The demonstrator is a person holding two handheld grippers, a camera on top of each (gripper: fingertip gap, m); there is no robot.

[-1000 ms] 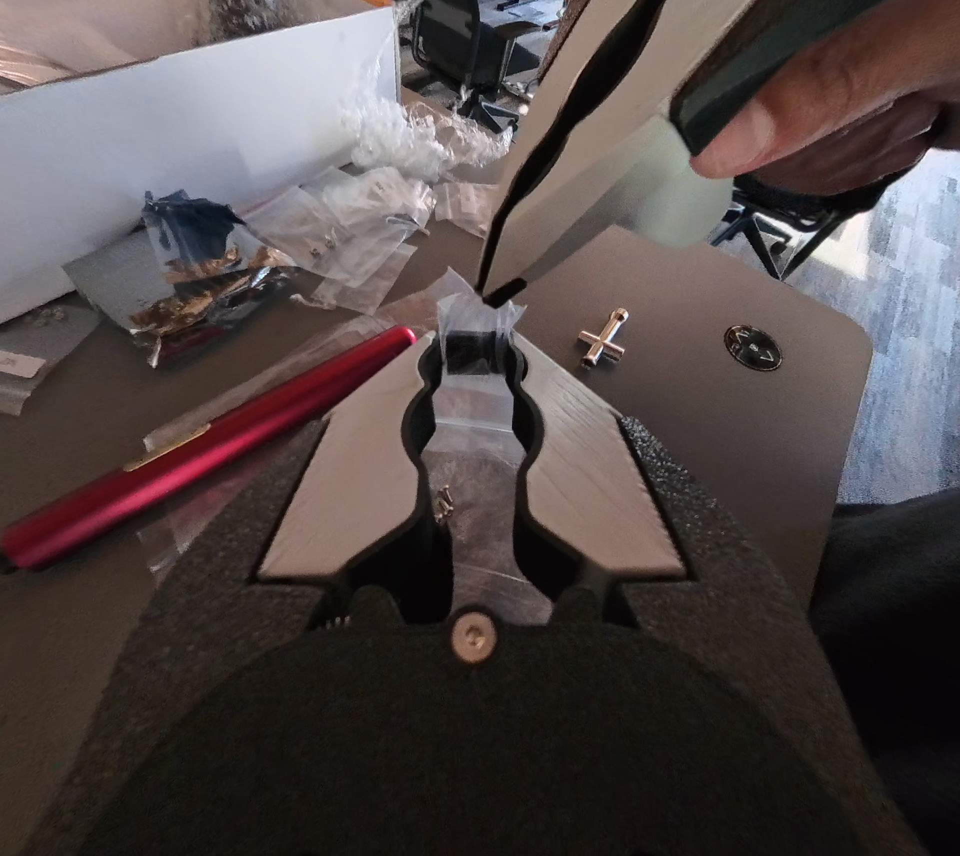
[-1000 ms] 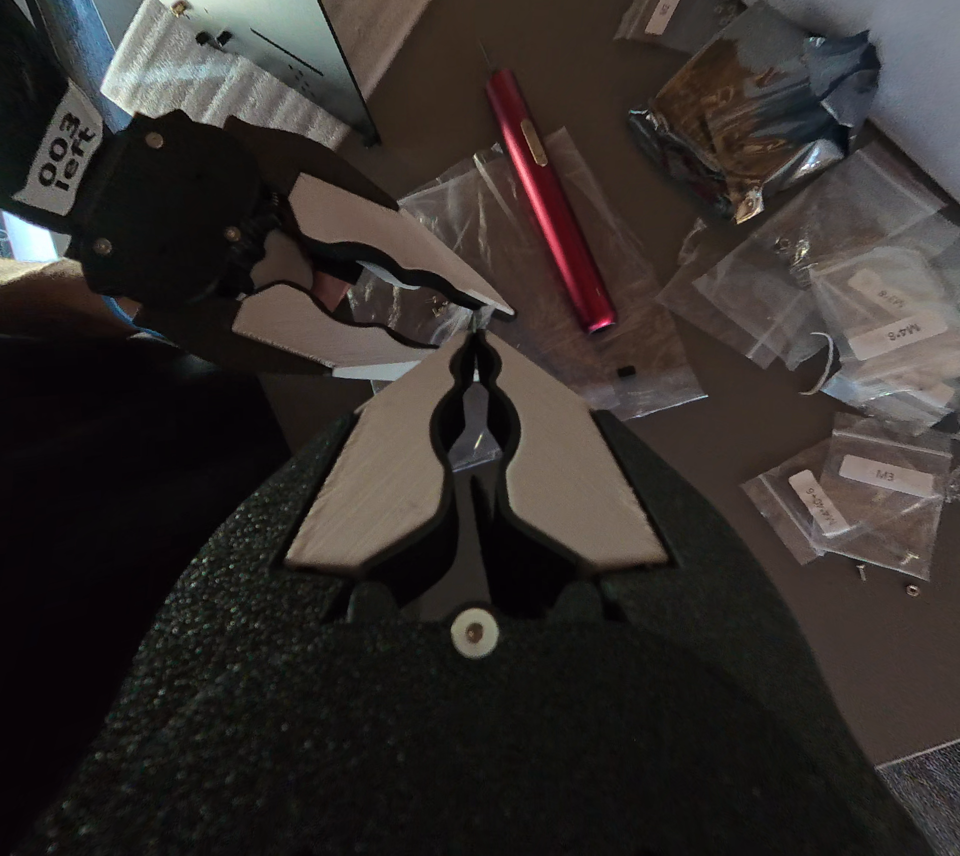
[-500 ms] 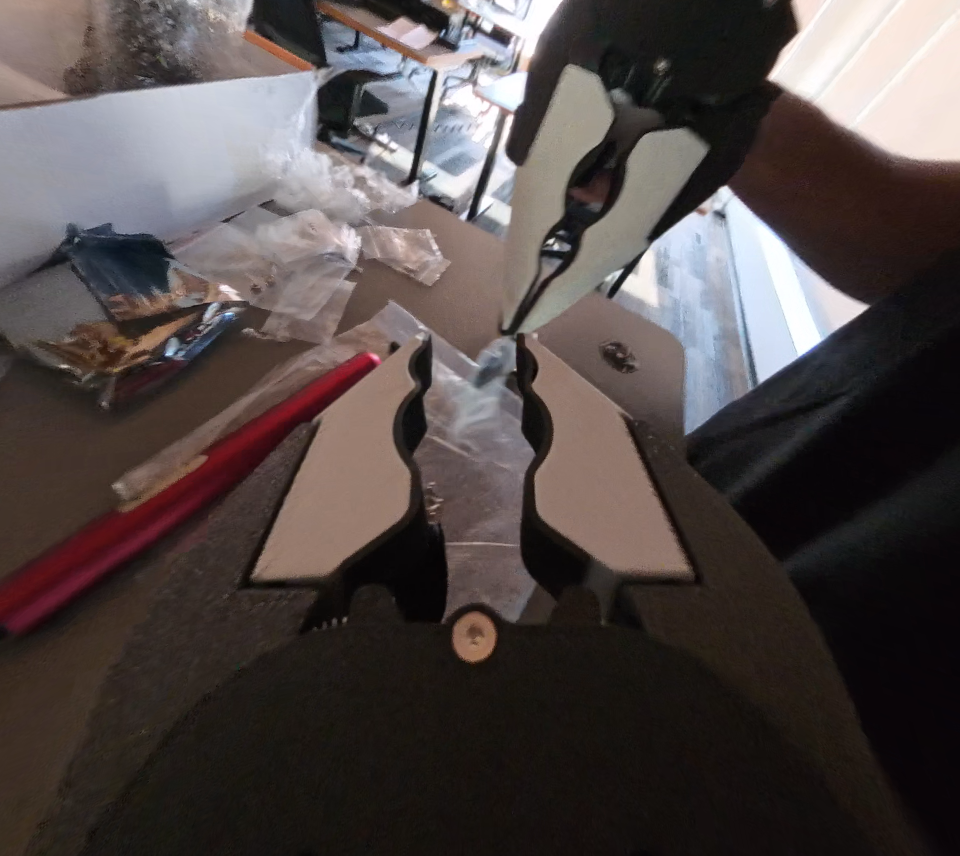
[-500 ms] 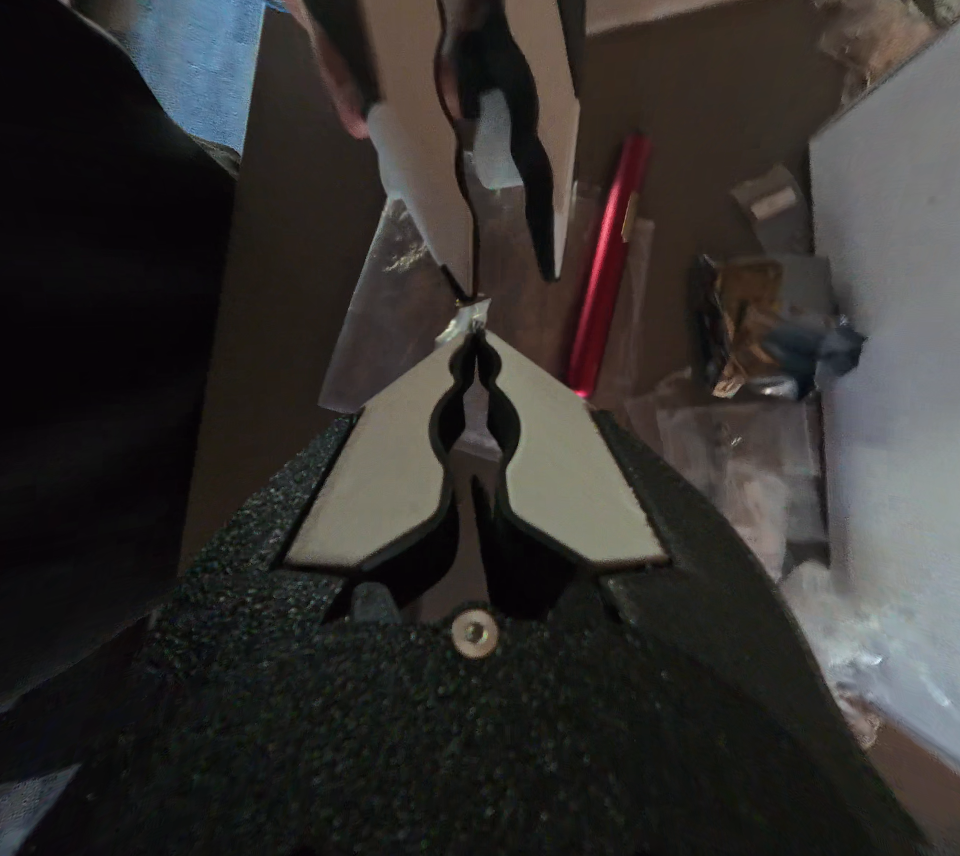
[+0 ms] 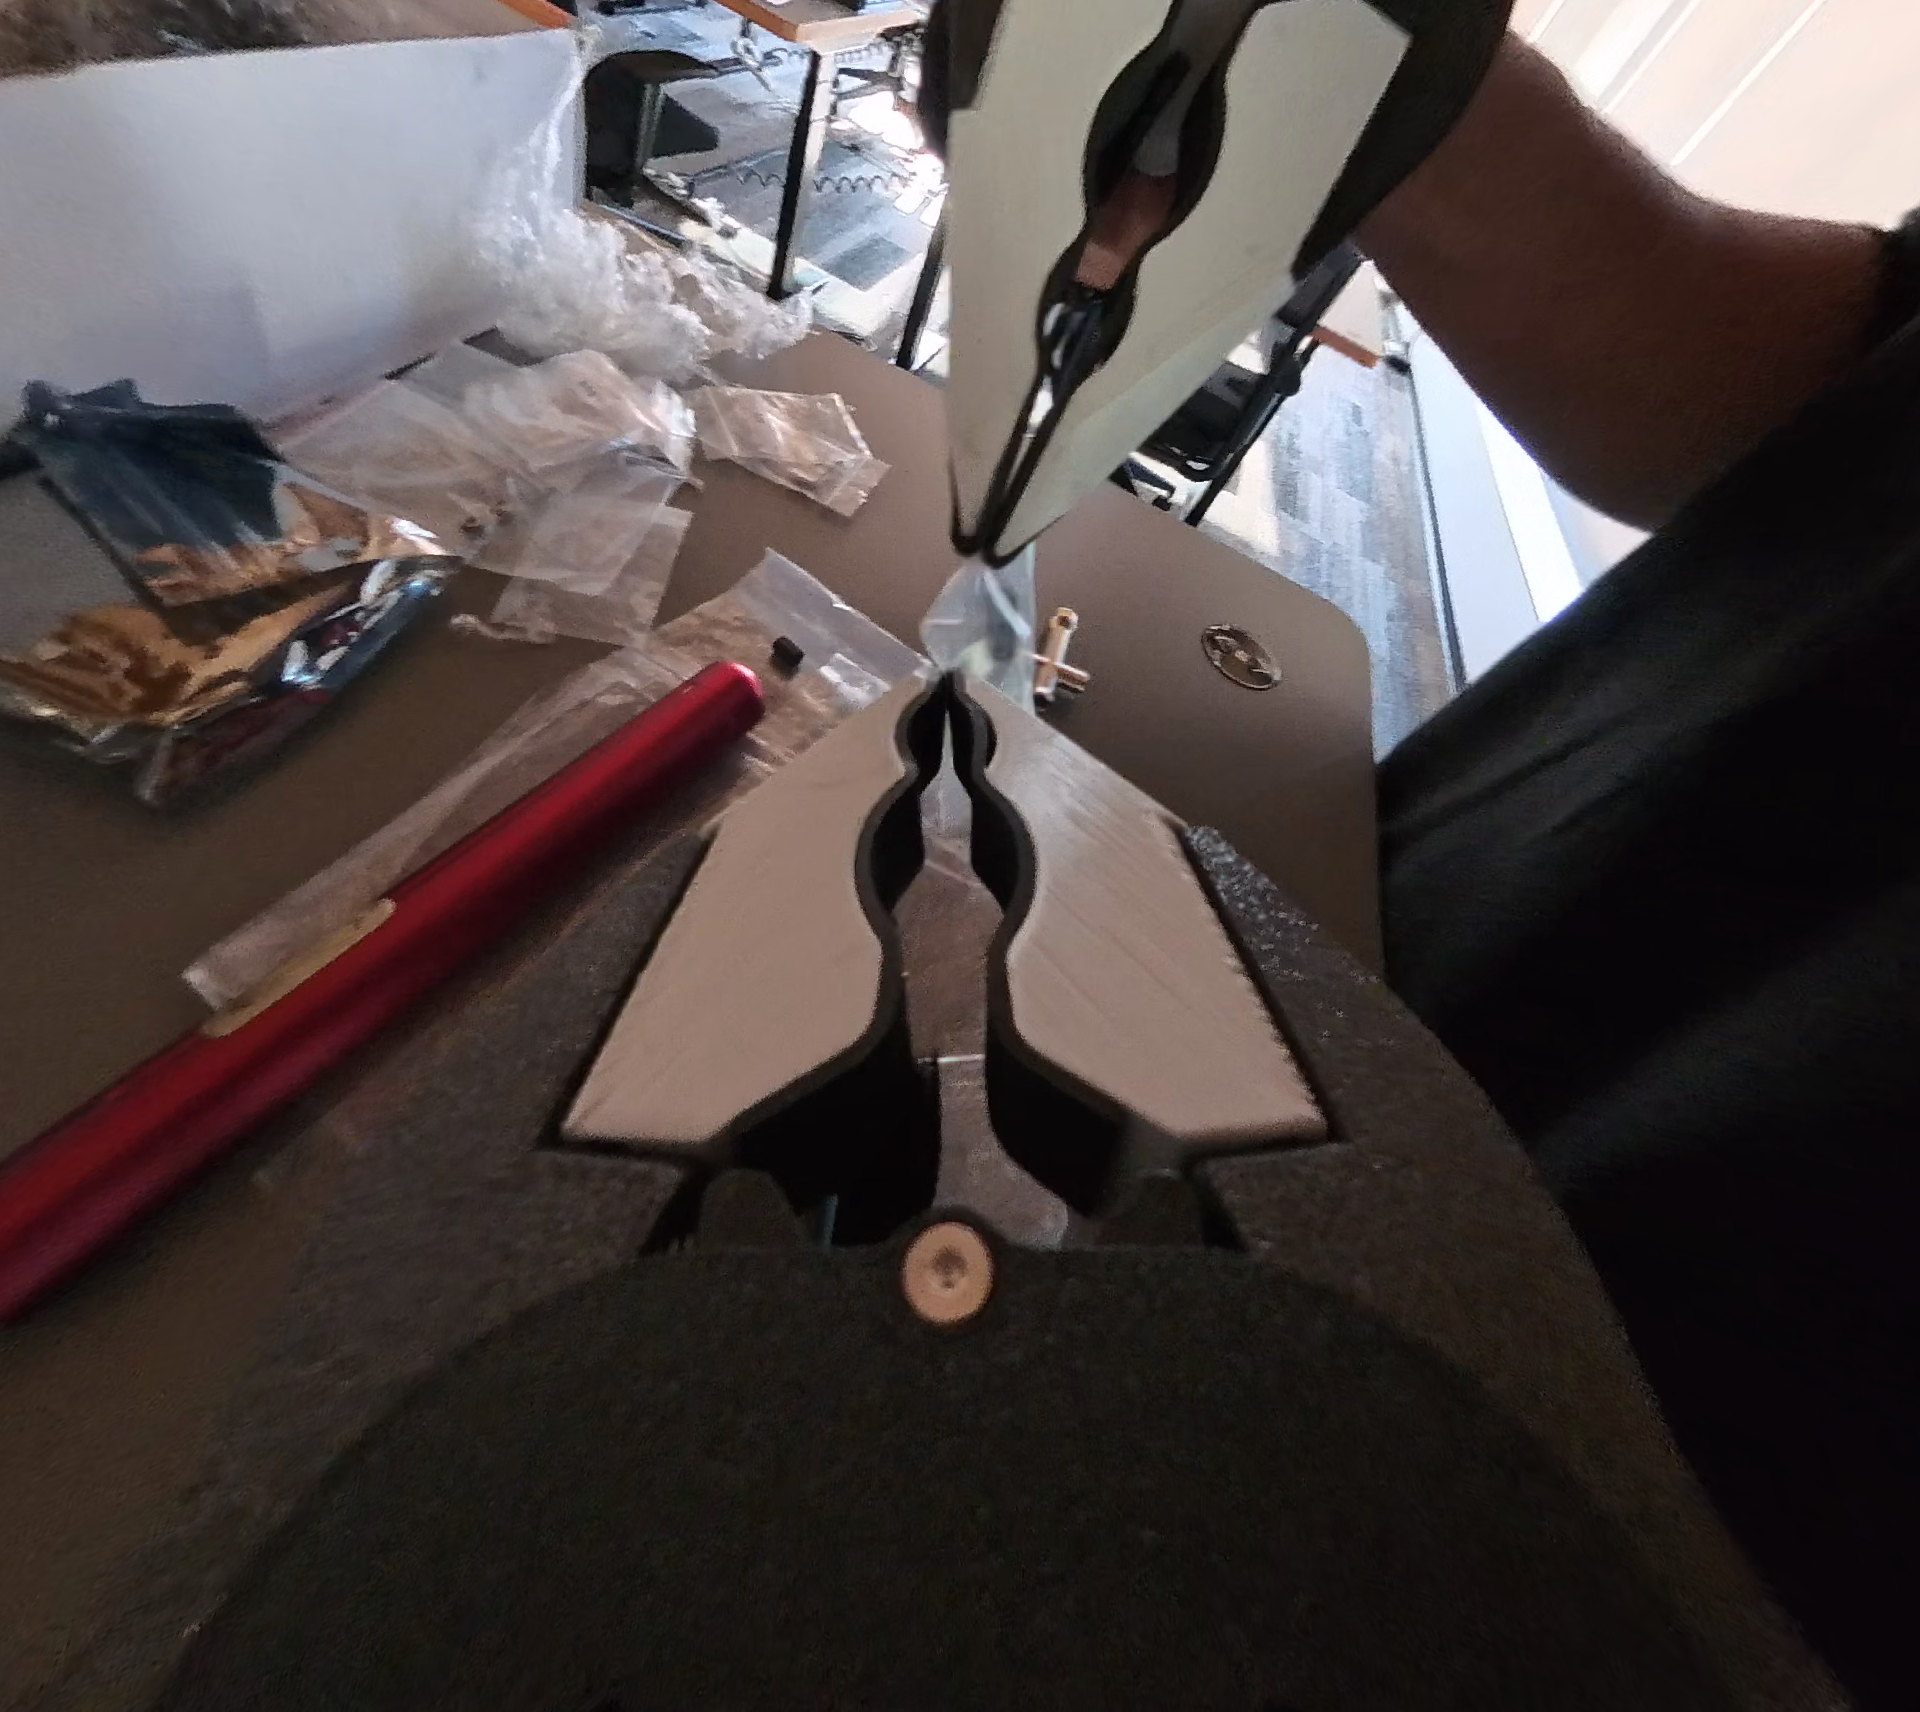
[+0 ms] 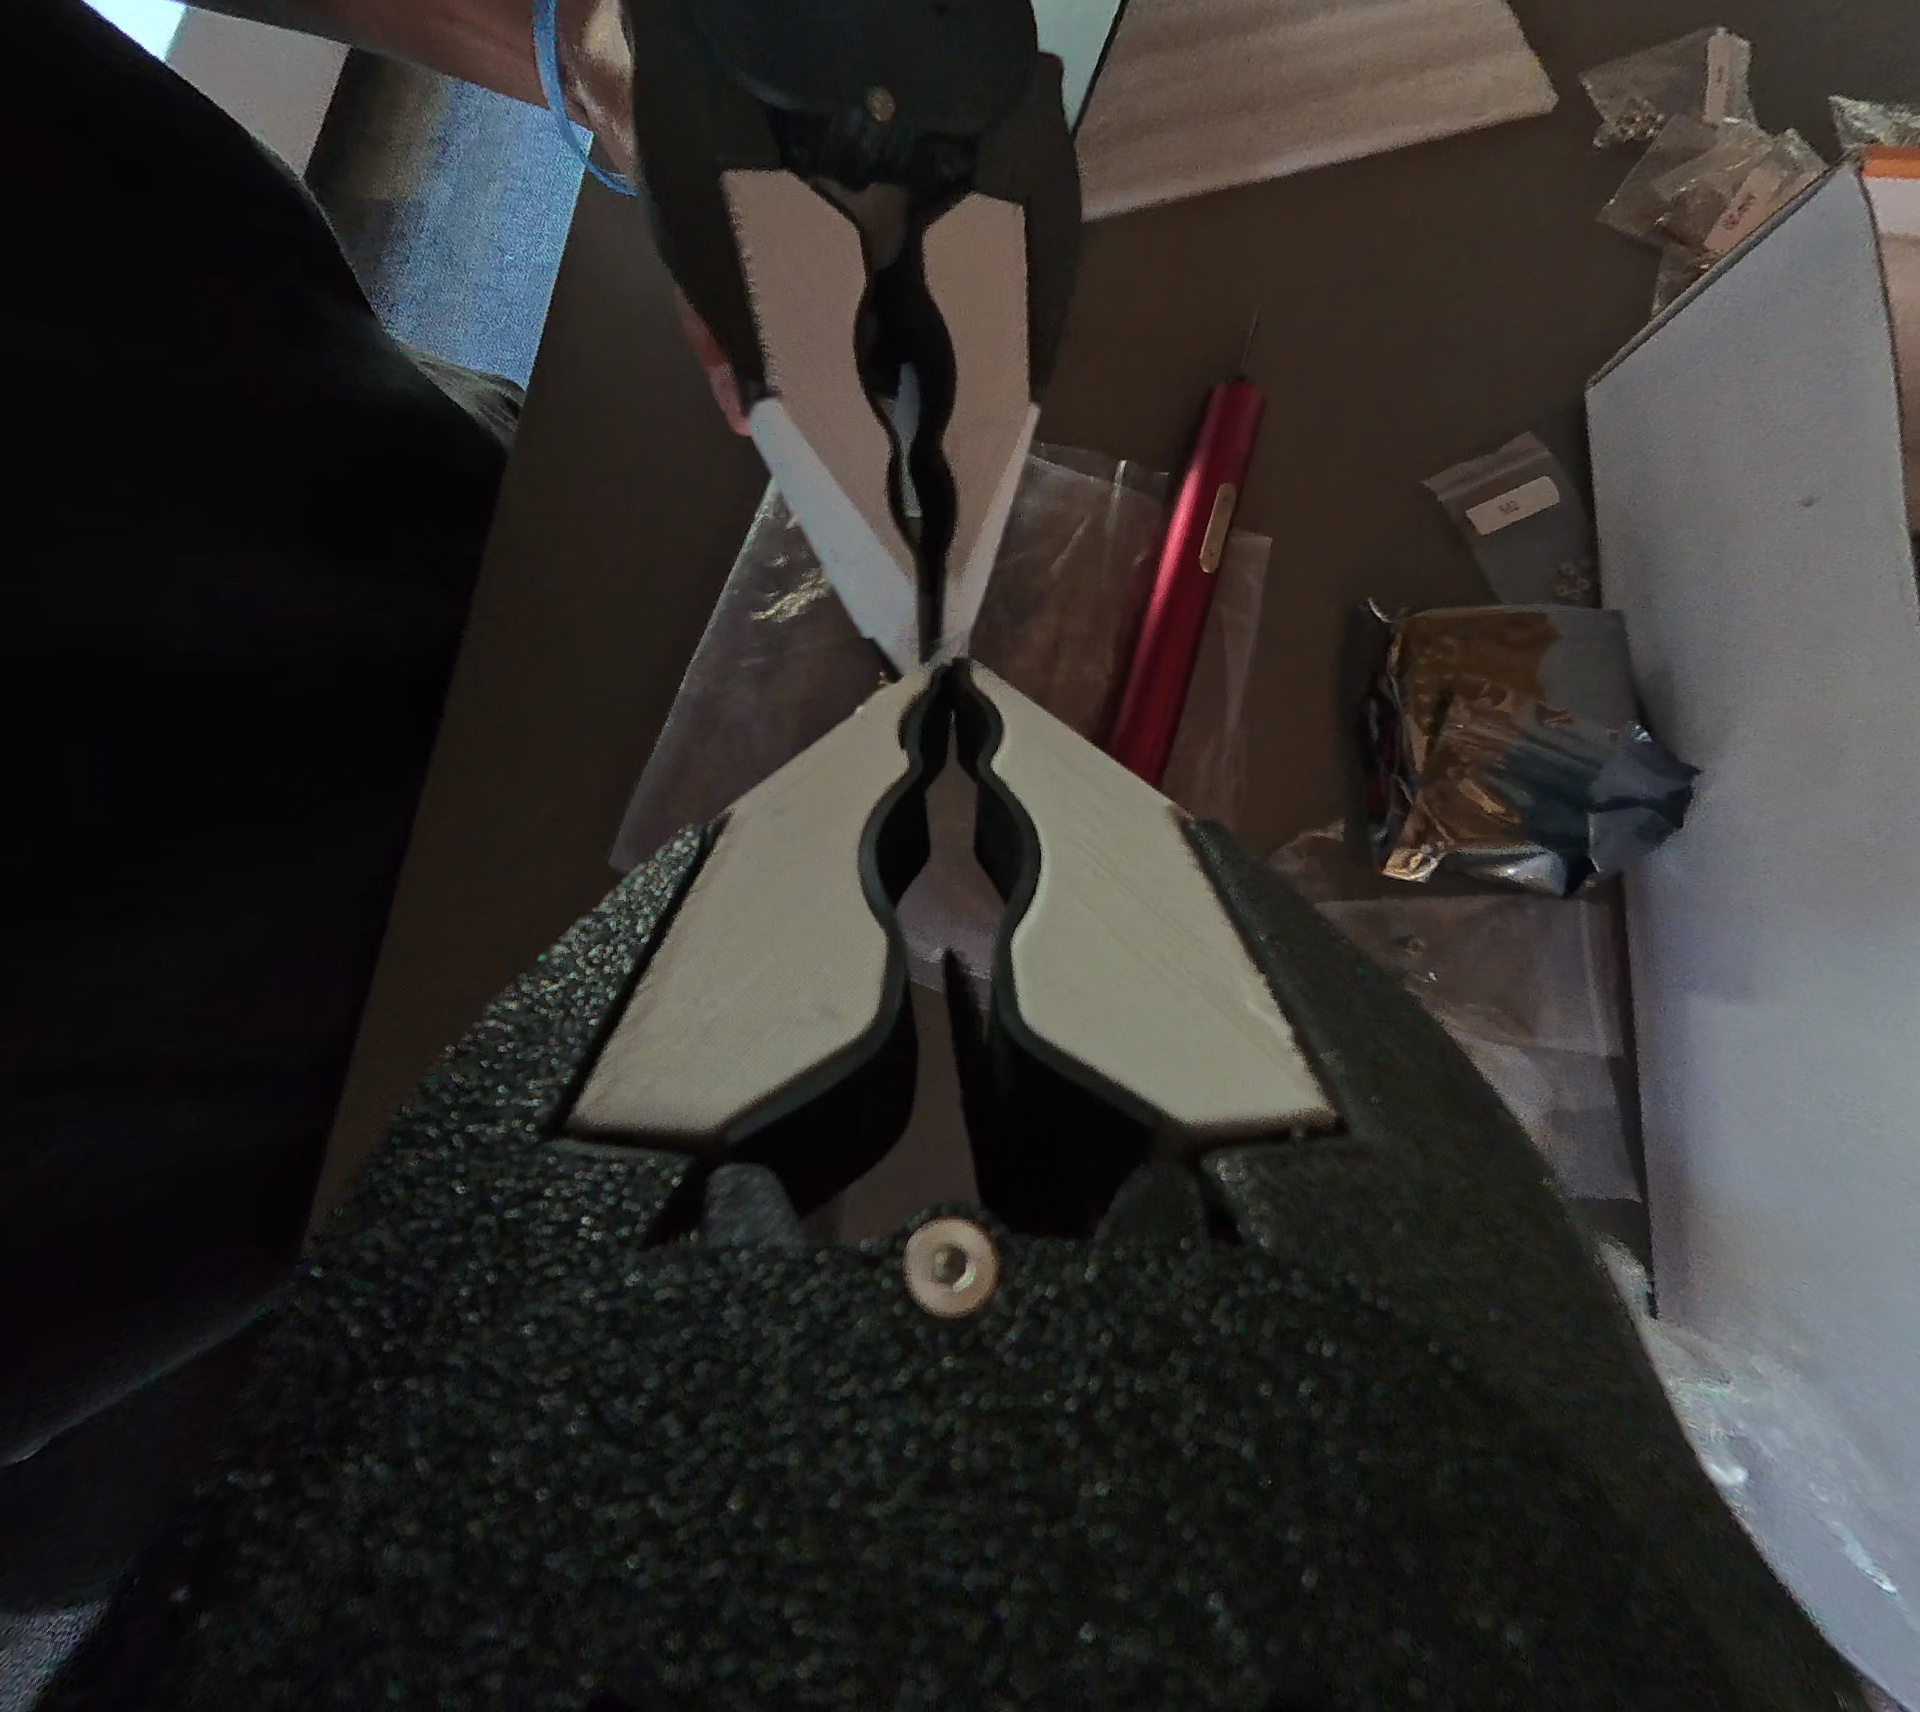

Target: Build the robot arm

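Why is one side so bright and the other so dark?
Left wrist view: strong light from the windows washes out the top right, leaving the arm dark; the edges bend and blur. Right wrist view: the dark sleeve is nearly black, and the box looks smeared.

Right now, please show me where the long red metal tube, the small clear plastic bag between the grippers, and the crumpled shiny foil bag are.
long red metal tube (image 5: 343, 940), left wrist view, mid-body.
small clear plastic bag (image 5: 971, 618), left wrist view, stretched middle.
crumpled shiny foil bag (image 6: 1496, 748), right wrist view, centre.
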